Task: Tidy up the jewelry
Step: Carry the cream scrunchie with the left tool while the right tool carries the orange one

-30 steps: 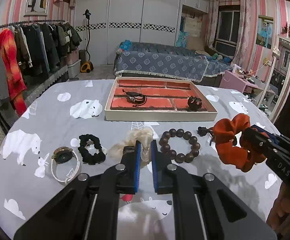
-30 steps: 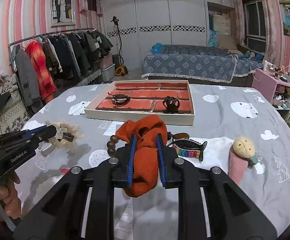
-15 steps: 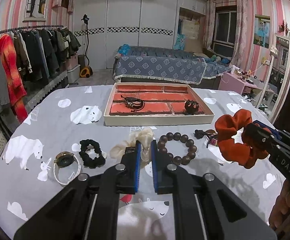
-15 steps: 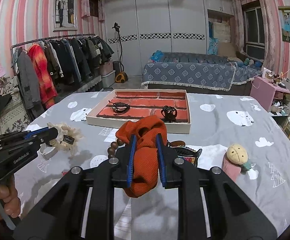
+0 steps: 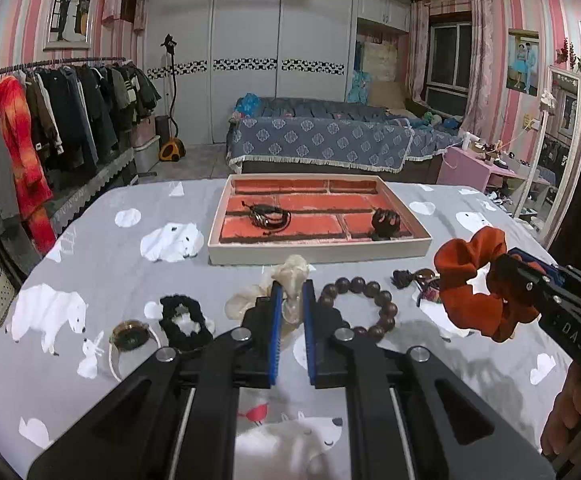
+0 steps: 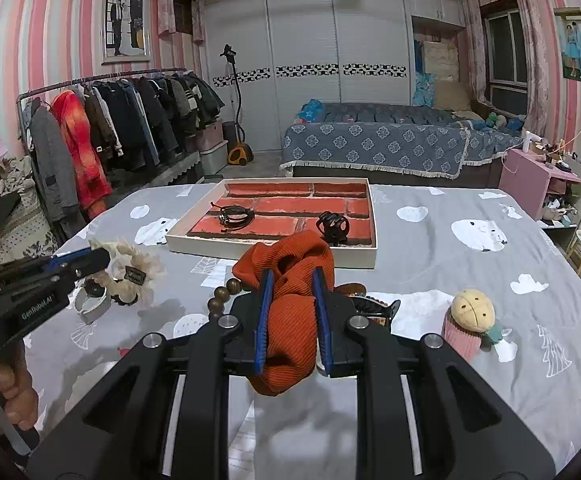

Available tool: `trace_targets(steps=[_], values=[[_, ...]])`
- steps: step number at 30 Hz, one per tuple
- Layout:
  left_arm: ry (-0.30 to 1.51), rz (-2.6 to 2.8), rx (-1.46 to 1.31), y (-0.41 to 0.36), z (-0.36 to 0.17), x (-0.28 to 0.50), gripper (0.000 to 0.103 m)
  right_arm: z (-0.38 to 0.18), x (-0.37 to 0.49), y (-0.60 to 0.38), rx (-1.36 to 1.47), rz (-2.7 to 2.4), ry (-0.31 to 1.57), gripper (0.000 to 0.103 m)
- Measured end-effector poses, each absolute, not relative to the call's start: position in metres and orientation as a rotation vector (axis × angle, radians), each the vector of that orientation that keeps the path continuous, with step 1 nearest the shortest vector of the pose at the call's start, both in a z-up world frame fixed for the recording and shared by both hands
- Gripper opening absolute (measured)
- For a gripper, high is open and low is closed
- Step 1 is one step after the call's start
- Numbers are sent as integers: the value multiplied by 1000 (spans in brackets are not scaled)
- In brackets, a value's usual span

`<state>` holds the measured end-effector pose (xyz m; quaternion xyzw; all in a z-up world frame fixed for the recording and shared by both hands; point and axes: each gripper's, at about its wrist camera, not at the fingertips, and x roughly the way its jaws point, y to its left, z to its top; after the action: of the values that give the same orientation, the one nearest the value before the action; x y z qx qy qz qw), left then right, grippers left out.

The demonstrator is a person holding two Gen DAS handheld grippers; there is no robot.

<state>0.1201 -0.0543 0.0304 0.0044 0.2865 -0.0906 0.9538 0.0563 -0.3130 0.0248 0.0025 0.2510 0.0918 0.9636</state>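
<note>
Here, left to right.
Left gripper (image 5: 290, 292): jaws clenched on the cream scrunchie (image 5: 286, 280), held above the grey bear-print tablecloth (image 5: 102, 264).
Right gripper (image 6: 292, 284): jaws grasping the orange scrunchie (image 6: 290, 280), lifted off the cloth in front of the tray (image 6: 274, 250).
Tray: brick-patterned inside, holding a dark cord bracelet (image 5: 268, 217) on the left and a black hair claw (image 5: 385, 222) at the right.
Left view only: a watch with a white strap (image 5: 132, 336), a black scrunchie (image 5: 182, 318) just beside it, and the whole ring of the brown bead bracelet (image 5: 360, 306).
Right view only: a small plush toy with a cream head and pink body (image 6: 468, 326) standing on the cloth at the right; the bead bracelet shows only as a few beads behind the fingers.
Writing: "GenRobot.AI" on the left gripper's side in the right view; "DAS" on the right gripper's side in the left view.
In the way: each gripper's black body blocks the near cloth in its own view.
Around: a clothes rack at the left, a bed behind.
</note>
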Motion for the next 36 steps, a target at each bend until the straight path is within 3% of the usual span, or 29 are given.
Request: trace_targets(steps=[19, 28, 36], values=[[501, -183, 13, -60, 57, 194, 10, 54, 119, -322, 8, 148, 455, 20], [510, -180, 4, -63, 50, 267, 10, 66, 191, -317, 9, 154, 453, 20], [564, -141, -8, -64, 21, 332, 10, 39, 279, -315, 16, 107, 527, 20]])
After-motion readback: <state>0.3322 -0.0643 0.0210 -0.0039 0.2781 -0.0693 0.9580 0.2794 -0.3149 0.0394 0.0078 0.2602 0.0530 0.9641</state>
